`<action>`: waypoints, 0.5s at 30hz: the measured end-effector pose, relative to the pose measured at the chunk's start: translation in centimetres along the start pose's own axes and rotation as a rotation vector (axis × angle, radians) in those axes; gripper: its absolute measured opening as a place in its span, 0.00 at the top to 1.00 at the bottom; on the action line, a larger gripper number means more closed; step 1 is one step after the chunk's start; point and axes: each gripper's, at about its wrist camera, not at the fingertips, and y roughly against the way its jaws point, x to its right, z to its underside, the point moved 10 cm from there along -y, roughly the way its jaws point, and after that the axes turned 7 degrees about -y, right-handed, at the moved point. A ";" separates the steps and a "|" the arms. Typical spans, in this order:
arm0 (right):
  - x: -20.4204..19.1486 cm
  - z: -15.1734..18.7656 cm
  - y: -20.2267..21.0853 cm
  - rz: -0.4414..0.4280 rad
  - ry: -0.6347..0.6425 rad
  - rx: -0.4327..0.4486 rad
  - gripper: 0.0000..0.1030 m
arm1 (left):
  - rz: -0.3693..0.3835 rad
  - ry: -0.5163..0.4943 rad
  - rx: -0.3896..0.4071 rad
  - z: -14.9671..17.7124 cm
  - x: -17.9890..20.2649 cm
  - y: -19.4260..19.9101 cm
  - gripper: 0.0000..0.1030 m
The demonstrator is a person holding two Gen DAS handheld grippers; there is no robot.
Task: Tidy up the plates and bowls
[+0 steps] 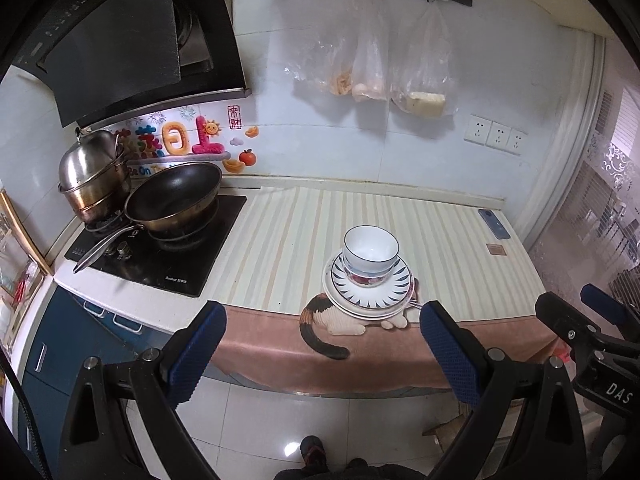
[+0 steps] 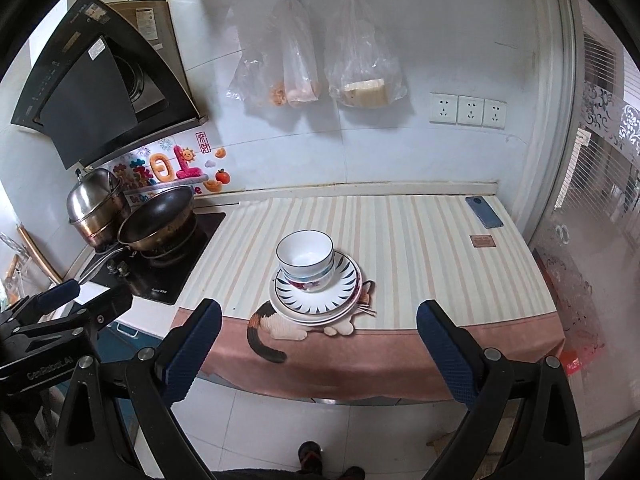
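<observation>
1. Surface (image 1: pixel 280 232): covered by a striped cloth (image 2: pixel 420 248) with a pink front border and a printed cat (image 2: pixel 276 326); it runs from the stove to the right wall.
2. Stove (image 1: pixel 180 256): at the left end of the surface, carrying a dark wok (image 1: pixel 176 194) and, behind it, a lidded steel pot (image 1: pixel 94 176).
3. Left hand-held gripper (image 1: pixel 320 356): jaws spread wide, empty, held off the front edge of the surface over the floor.
4. Right hand-held gripper (image 2: pixel 318 354): likewise wide and empty, beside the left one.
5. Plates (image 2: pixel 316 292): stacked near the front edge, over the cat print; the top one bears dark radial marks.
6. Bowls (image 2: pixel 306 260): nested upright, resting on the top plate.
7. Phone (image 2: pixel 484 212): flat at the far right corner, well apart from the stack.
</observation>
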 end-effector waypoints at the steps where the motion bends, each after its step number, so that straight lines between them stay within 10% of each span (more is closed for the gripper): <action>1: 0.1 0.1 0.2 0.005 0.002 0.004 0.03 | -0.004 -0.001 0.003 0.1 0.0 0.2 0.03; 15: 0.3 0.9 1.6 0.003 0.005 0.020 0.03 | -0.034 0.008 0.031 1.2 -0.6 2.5 0.03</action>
